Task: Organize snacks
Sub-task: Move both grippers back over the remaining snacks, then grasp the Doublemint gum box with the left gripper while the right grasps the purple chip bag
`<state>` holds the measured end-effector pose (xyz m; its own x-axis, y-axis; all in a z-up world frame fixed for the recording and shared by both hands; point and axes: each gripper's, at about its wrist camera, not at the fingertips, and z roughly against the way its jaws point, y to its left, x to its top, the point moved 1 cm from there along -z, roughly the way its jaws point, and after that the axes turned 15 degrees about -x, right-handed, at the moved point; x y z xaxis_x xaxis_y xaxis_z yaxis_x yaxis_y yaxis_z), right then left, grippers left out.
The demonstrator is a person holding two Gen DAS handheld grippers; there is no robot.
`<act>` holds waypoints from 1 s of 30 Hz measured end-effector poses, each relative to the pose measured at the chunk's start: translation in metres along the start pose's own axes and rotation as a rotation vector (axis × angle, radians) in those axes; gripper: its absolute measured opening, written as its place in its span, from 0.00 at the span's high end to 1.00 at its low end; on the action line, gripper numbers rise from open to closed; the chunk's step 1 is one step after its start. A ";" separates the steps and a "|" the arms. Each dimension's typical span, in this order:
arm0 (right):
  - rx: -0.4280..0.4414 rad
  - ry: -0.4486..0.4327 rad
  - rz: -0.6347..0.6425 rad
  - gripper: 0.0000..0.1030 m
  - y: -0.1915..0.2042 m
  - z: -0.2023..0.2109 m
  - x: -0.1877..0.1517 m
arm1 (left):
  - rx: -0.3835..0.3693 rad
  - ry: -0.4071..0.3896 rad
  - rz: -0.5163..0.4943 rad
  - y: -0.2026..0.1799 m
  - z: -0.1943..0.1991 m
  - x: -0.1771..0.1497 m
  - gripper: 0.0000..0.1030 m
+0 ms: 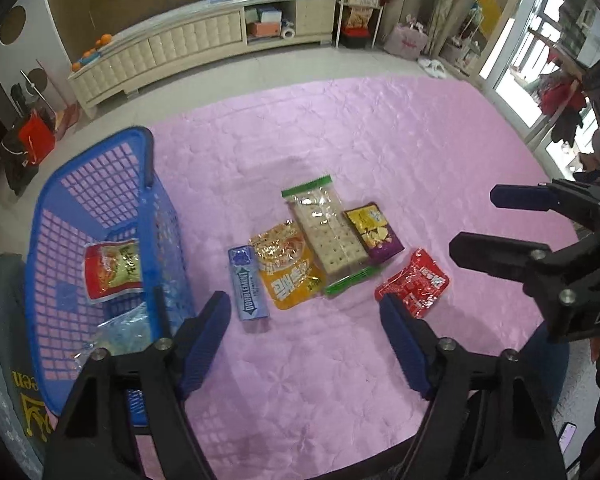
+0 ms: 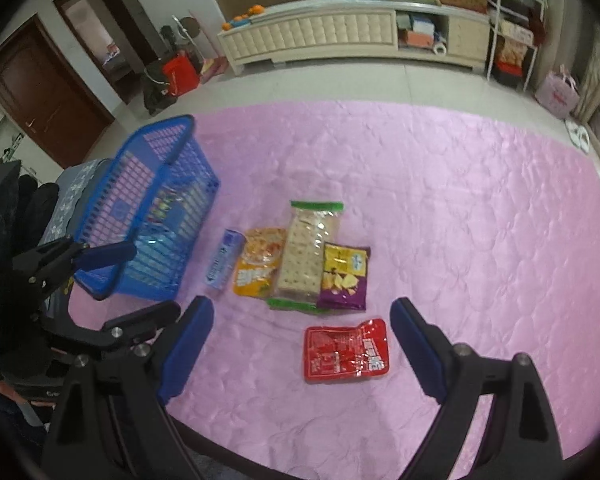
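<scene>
While the blue basket (image 1: 100, 216) sits at the quilt's nine-o'clock edge holding a red-green pouch (image 1: 114, 270), the left gripper (image 1: 305, 344) gapes wide; past it lie Doublemint gum (image 1: 248, 284), orange packet (image 1: 288, 270), crackers (image 1: 330, 232), purple chips (image 1: 374, 230) and red sachet (image 2: 345, 354), before the equally wide right gripper (image 2: 302, 344); bare pink quilt (image 2: 480, 220) runs toward three o'clock, tiled floor (image 2: 340, 84) and cabinet (image 2: 340, 36) at twelve

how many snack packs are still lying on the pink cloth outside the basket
5: gum, orange pouch, crackers, purple bag in a row, red packet nearer. The basket may hide others.
</scene>
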<state>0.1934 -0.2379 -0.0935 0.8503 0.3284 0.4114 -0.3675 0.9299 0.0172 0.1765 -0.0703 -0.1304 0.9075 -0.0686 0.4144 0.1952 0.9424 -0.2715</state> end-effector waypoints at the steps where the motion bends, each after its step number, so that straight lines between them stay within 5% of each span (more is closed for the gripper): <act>1: 0.006 0.012 -0.009 0.16 -0.002 -0.007 -0.001 | 0.006 0.014 0.009 0.001 -0.006 0.002 0.34; 5: 0.036 0.065 -0.044 0.32 -0.010 -0.033 -0.003 | 0.030 0.077 0.062 0.009 -0.031 0.010 0.45; 16: 0.060 0.186 -0.124 0.32 -0.027 -0.094 0.002 | 0.114 0.178 0.135 0.030 -0.088 0.026 0.53; 30: 0.077 0.208 -0.114 0.32 -0.039 -0.119 -0.003 | 0.230 0.227 0.167 0.064 -0.132 0.029 0.57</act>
<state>0.2504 -0.2552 -0.2040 0.9440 0.2569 0.2070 -0.2861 0.9499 0.1256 0.2647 -0.0549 -0.2503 0.9843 0.0460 0.1707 -0.0281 0.9940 -0.1057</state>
